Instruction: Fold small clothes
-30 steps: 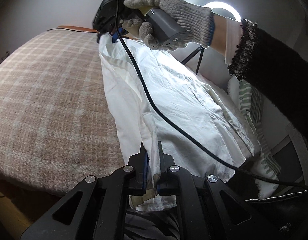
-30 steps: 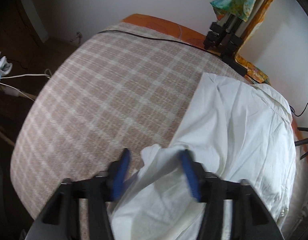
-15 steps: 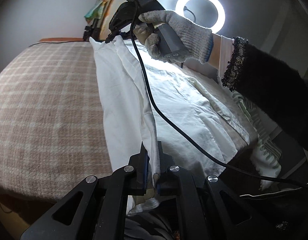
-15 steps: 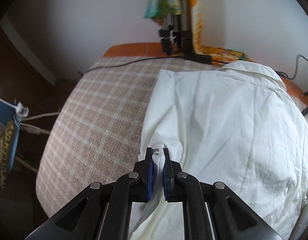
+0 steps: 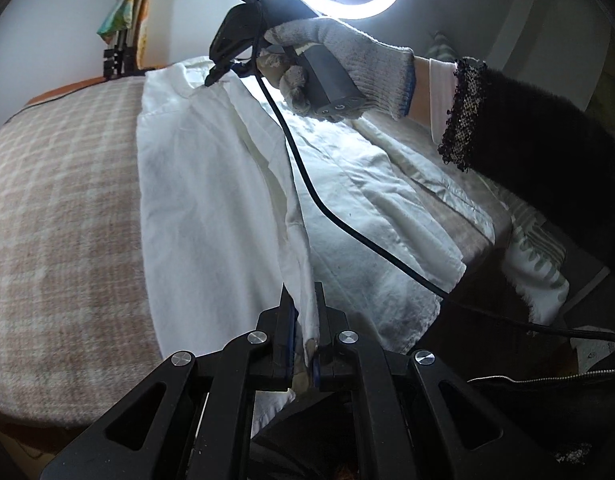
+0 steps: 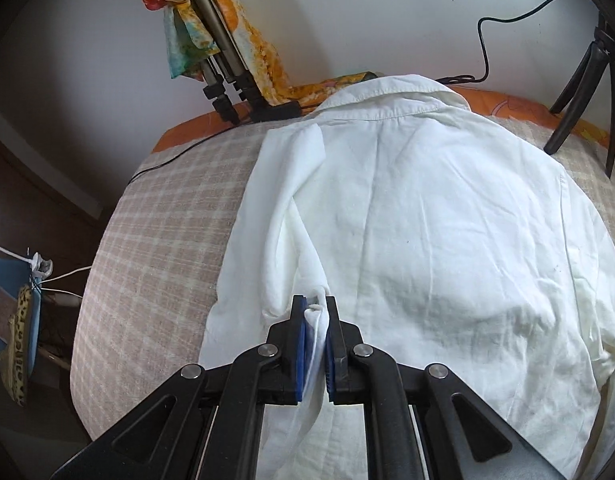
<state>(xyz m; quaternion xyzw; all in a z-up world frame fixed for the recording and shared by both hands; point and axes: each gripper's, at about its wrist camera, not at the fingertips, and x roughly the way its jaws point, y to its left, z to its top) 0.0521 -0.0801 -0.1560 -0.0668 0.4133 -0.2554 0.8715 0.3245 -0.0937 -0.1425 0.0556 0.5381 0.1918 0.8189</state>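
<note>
on the checked blanket [image 6: 155,240] the white shirt [image 6: 447,240] lies back up, its collar [image 6: 387,98] toward the wall and its length running from there down to the near edge of the bed. along its left side, as the right wrist view shows it, a strip of cloth is lifted into a ridge that follows that same long line. the right gripper [image 6: 316,324] is clamped on the ridge nearer the collar, a pinch of white cloth showing between its blue pads [image 6: 300,344]; the left gripper [image 5: 303,320] is clamped on the same ridge down at the hem end, the fold edge running up from its jaws toward the gloved hand [image 5: 339,64] that carries the other tool. so the two grips sit at either end of one line, and the bulk of the shirt lies to the right of that line in the right wrist view. my reading is that the side panel is being folded inward, so the coming move should carry both ends sideways together toward the shirt's middle, keeping the ridge parallel to the shirt's length so the fold lands straight.
</note>
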